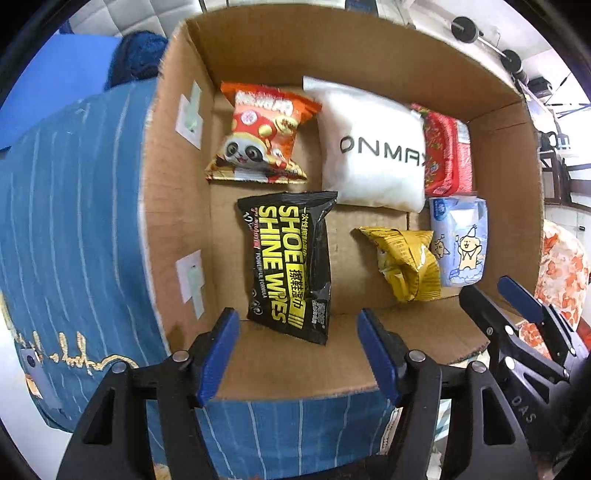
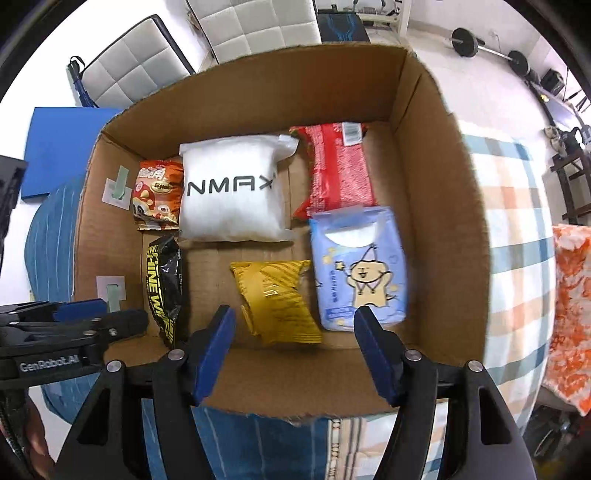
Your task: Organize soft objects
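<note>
An open cardboard box [image 1: 177,206] [image 2: 443,229] holds several soft packs. In the left wrist view: a panda snack bag [image 1: 258,136], a white ONMAX pouch [image 1: 373,147], a red pack [image 1: 447,155], a black shoe-wipes pack [image 1: 291,262], a yellow bag [image 1: 406,262] and a blue tissue pack [image 1: 458,240]. The right wrist view shows the white pouch [image 2: 229,188], the red pack [image 2: 340,170], the blue tissue pack [image 2: 358,266], the yellow bag [image 2: 277,299] and the wipes pack [image 2: 166,288]. My left gripper [image 1: 299,354] is open and empty above the box's near edge. My right gripper [image 2: 295,354] is open and empty too.
The box sits on a blue striped cushion [image 1: 74,229]. A plaid cloth [image 2: 517,258] and an orange patterned fabric [image 2: 572,325] lie to the right. White padded chairs [image 2: 258,29] and a barbell [image 2: 487,48] stand behind.
</note>
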Tool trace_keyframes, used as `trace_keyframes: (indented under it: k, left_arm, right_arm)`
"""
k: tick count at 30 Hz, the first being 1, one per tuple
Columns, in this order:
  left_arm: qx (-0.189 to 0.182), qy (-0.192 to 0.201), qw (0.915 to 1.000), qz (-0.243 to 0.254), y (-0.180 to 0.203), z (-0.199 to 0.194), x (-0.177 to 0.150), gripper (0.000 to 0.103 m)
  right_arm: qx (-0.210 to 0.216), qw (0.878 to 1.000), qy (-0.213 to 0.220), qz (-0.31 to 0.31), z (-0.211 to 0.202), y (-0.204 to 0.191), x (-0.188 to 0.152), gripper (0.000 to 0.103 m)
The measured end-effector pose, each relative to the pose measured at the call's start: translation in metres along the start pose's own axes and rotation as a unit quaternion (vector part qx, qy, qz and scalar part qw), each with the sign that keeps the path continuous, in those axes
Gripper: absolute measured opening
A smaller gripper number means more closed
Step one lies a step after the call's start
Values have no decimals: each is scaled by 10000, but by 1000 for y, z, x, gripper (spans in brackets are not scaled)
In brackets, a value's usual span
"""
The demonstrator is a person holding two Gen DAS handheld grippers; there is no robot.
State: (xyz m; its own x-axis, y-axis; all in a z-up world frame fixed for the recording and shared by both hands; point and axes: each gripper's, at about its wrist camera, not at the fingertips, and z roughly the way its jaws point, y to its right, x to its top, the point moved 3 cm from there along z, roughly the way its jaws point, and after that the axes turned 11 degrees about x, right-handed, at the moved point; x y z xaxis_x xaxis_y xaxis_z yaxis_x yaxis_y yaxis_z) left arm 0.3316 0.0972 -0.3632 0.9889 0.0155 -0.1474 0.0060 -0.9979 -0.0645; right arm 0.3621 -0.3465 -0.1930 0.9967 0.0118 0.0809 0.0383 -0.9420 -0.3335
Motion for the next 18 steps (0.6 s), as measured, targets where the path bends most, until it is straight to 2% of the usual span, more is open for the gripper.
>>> trace_keyframes:
  k: [2,3,4,6,8,9,14,18]
  left_arm:
    - [62,182,9998,-27,1,-10,-8,77]
    - [70,277,9996,-28,0,-14,-13,82]
    - [79,356,9993,-40,0,-18,-15,86]
    - [128,581,9982,-105,-5,-28,-14,87]
    - [195,782,9966,-179,-7,-38,-19,94]
    - [231,851,9959,-199,-11,-42,-16,101]
    - [244,1048,9938,-263,-23,-49,-19,102]
    - [291,1167,9923,-298,-24,-53,-23,102]
  right_arm:
    - [-170,9998,10,-86,-5,-2,-3,71]
    - [-219,9997,17,-120,-9,-3,-3,76]
    - [-256,9996,20,-155,-17,-6,-1,79]
    - [-362,9991,40,-214,-26,-7,-2,84]
    - [-450,9987,37,-256,-32,-8,-5,88]
    - [-465,9986,32,-249,-34,-7,-6,91]
    - [-431,9989,48,-196,-48,-5,-9,102]
    - [-481,9984,103,-263,-54,-8,-10,103]
